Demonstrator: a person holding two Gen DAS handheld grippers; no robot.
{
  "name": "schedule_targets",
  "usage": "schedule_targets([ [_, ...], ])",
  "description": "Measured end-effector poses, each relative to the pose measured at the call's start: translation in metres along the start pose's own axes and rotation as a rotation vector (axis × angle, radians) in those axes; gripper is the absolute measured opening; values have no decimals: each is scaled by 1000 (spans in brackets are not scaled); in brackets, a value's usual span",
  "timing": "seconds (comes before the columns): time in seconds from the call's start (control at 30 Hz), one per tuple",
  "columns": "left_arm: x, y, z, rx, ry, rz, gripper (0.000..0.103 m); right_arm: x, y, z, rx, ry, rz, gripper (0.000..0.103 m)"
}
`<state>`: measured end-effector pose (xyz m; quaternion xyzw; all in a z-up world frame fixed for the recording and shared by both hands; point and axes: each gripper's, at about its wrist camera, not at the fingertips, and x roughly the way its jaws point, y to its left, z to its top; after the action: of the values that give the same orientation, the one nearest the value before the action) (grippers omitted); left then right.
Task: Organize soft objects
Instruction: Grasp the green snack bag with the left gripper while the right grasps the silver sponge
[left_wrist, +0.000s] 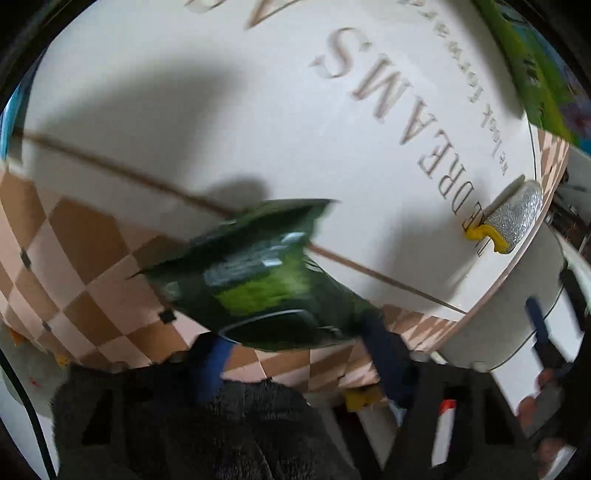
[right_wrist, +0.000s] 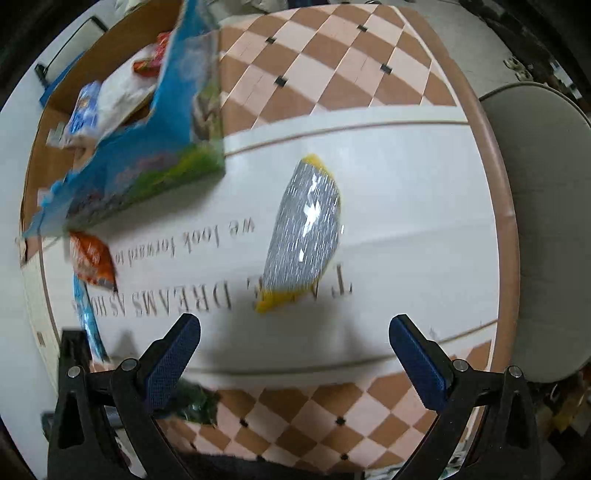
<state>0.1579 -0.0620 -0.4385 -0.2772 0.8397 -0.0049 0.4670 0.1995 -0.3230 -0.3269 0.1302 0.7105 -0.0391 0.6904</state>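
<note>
My left gripper (left_wrist: 295, 339) is shut on a dark green snack bag (left_wrist: 258, 277) and holds it above the round table (left_wrist: 184, 110). A silver and yellow snack bag (right_wrist: 306, 229) lies on the white middle of the table; it also shows in the left wrist view (left_wrist: 513, 218) near the far rim. My right gripper (right_wrist: 293, 332) is open and empty, just short of that silver bag. An orange packet (right_wrist: 92, 262) lies at the table's left edge. A corner of the green bag (right_wrist: 195, 404) shows low in the right wrist view.
A blue and green cardboard box (right_wrist: 147, 147) stands at the table's left with several packets (right_wrist: 107, 99) inside it. A grey round chair seat (right_wrist: 546, 221) is beyond the table's right rim. The table has a checkered border (right_wrist: 332, 66).
</note>
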Motion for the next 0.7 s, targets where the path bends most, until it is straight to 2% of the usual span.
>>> schedule_targets([
  [0.07, -4, -18, 1, 90, -55, 106, 46, 6, -1, 14, 27, -15, 0, 103],
  [0.13, -9, -34, 0, 196, -116, 223, 44, 16, -1, 28, 56, -6, 8, 101],
  [0.2, -14, -56, 1, 323, -199, 391, 44, 28, -1, 44, 81, 18, 22, 97],
  [0.27, -17, -71, 3, 413, -278, 527, 44, 40, 1, 56, 94, 39, 19, 90],
  [0.33, -17, -81, 8, 469, -318, 623, 44, 53, 2, 65, 96, 61, -3, 76],
  [0.37, -16, -83, 11, 478, -319, 646, 44, 59, 4, 67, 95, 74, -15, 69],
  [0.4, -15, -85, 14, 480, -316, 655, 44, 64, 4, 68, 93, 83, -40, 54],
  [0.5, -10, -87, 22, 472, -299, 653, 45, 67, 10, 61, 55, 88, -71, 54],
  [0.7, -14, -92, 30, 440, -299, 641, 46, 74, 33, 19, -81, 169, -47, 53],
])
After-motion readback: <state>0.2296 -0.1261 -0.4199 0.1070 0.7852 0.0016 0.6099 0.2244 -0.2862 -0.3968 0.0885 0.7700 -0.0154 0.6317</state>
